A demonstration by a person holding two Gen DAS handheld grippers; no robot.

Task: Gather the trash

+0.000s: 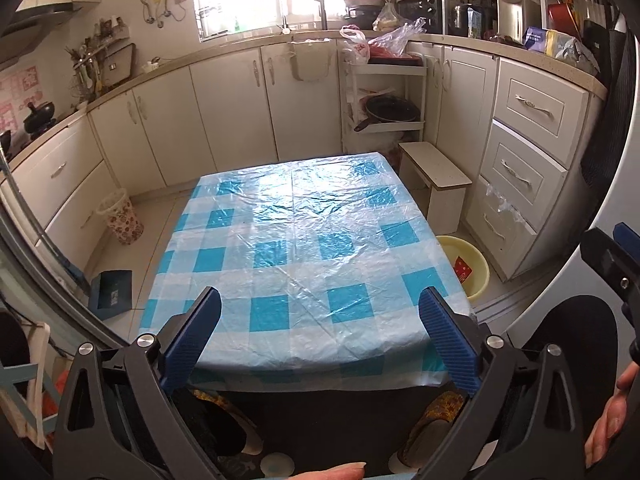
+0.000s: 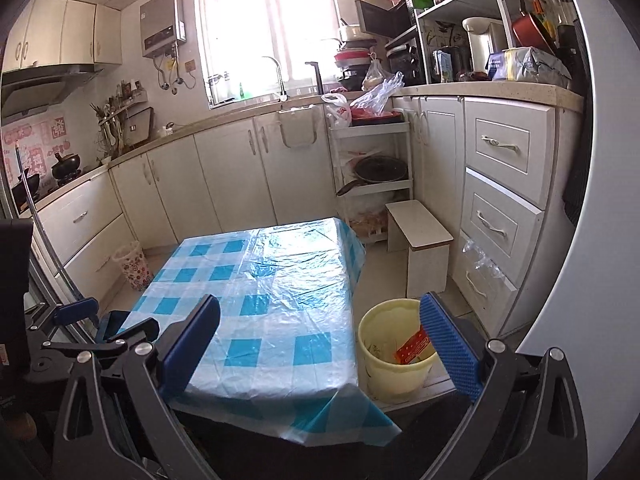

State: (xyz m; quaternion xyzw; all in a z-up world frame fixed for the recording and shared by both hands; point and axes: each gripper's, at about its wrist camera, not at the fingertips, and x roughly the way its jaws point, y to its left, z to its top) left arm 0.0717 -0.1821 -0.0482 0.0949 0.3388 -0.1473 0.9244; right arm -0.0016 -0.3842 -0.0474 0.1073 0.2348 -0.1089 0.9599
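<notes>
A small table (image 1: 304, 240) under a blue-and-white checked plastic cloth stands in front of me, and I see no trash on its top. My left gripper (image 1: 320, 300) hovers over its near edge, open, with nothing between the blue pads. On the floor to the table's right is a yellow bucket (image 1: 476, 280) holding a red wrapper (image 1: 464, 270). In the right wrist view my right gripper (image 2: 320, 306) is also open and empty, spanning the table (image 2: 280, 280) corner and the yellow bucket (image 2: 396, 356) with the red wrapper (image 2: 412, 346). The left gripper (image 2: 80, 320) shows at that view's left edge.
A floral wastebasket (image 1: 120, 216) and a blue dustpan (image 1: 112, 290) sit on the floor left of the table. A white stool (image 1: 436, 184) and a drawer unit (image 1: 528, 160) are to the right. Cabinets ring the room. A person's slippered foot (image 1: 432, 432) is under the table.
</notes>
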